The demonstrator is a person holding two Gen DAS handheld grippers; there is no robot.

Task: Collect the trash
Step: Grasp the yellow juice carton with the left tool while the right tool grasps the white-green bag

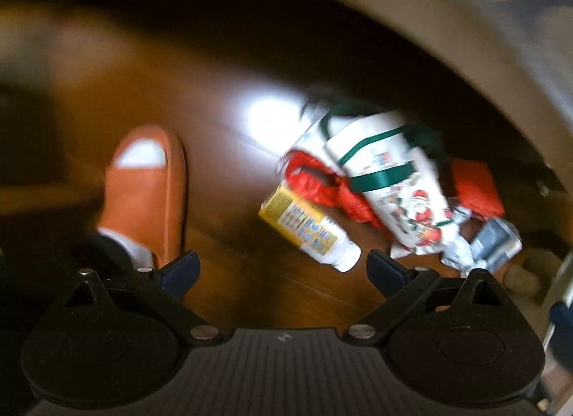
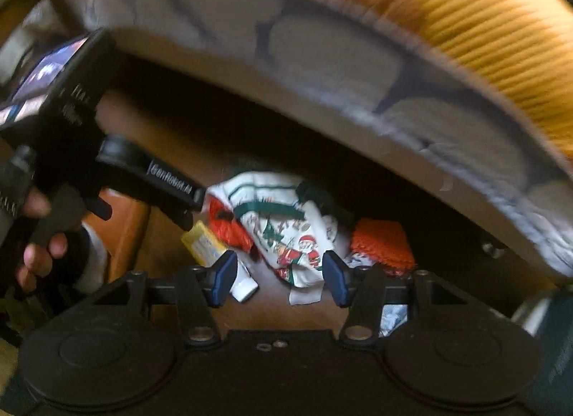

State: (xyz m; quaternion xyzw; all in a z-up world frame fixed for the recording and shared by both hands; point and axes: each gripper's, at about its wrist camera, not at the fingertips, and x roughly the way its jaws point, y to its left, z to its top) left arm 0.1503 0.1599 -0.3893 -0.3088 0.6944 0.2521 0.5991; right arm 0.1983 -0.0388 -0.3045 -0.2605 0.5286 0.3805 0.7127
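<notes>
Both the left claw (image 1: 283,269) and right claw (image 2: 279,281) gape wide, empty. The Christmas wrapping paper (image 2: 286,229), centre frame, looks light and crumply; pinch a loose fold.

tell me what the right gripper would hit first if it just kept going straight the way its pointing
Most likely the white Santa-print wrapper: it lies straight ahead between the open fingers of the right gripper, on the wooden floor. The yellow-labelled bottle sits by the left fingertip. Blur leaves depth uncertain.
</notes>
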